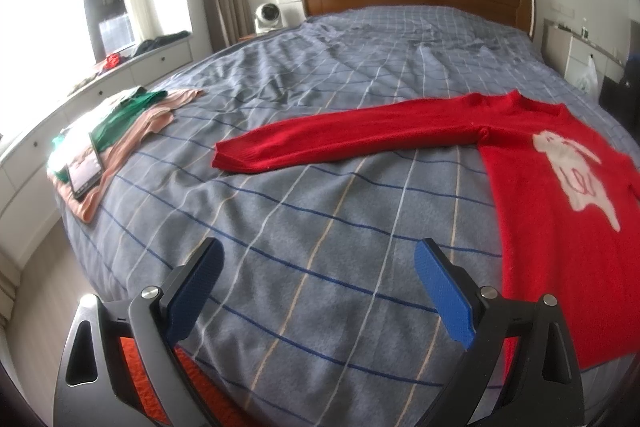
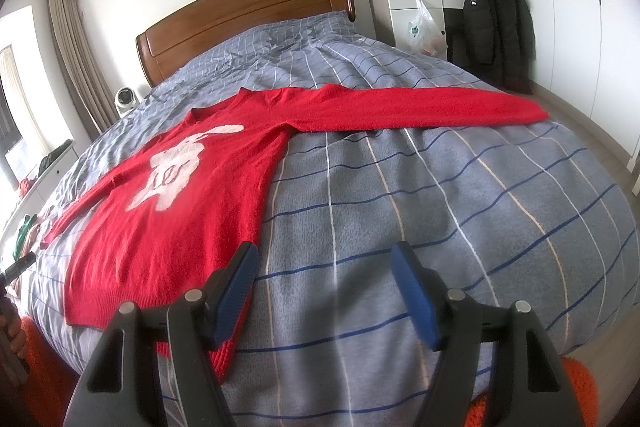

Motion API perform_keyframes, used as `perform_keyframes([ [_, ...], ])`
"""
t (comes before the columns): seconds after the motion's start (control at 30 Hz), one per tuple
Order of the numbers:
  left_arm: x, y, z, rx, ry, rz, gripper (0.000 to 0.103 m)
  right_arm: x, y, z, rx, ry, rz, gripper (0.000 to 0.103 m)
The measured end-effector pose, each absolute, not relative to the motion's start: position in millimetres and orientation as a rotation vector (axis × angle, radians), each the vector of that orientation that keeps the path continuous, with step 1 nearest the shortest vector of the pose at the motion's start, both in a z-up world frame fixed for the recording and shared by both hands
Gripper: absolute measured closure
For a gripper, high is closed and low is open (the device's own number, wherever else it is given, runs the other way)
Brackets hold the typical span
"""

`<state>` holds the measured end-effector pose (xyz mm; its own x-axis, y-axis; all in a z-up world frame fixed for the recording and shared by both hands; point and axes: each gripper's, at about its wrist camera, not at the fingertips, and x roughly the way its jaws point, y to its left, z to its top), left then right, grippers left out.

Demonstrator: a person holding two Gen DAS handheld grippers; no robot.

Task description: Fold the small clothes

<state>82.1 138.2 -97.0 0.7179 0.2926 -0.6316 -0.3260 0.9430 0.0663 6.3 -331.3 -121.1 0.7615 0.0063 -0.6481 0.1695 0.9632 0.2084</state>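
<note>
Checked bedspread [image 1: 320,187] beneath two gaping, empty hand-held grippers [image 1: 316,291] [image 2: 324,287], angled downward beside red sweater [image 2: 180,195].

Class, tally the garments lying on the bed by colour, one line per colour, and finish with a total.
Red: 1, the sweater spread flat
Green: 1, the top on the pile
Pink: 1, the garment under the green one
Total: 3

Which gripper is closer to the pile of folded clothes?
Left. The left gripper has the folded pile ahead to its left; the right gripper sits beyond the red sweater.
</note>
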Motion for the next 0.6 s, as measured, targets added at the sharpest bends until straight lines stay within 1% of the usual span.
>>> perform_keyframes([
  [0.6,82.6,138.0,-97.0,-0.050,0.692,0.342,0.006,4.9,-331.3,-122.4,0.264,0.700,-0.091,0.034],
])
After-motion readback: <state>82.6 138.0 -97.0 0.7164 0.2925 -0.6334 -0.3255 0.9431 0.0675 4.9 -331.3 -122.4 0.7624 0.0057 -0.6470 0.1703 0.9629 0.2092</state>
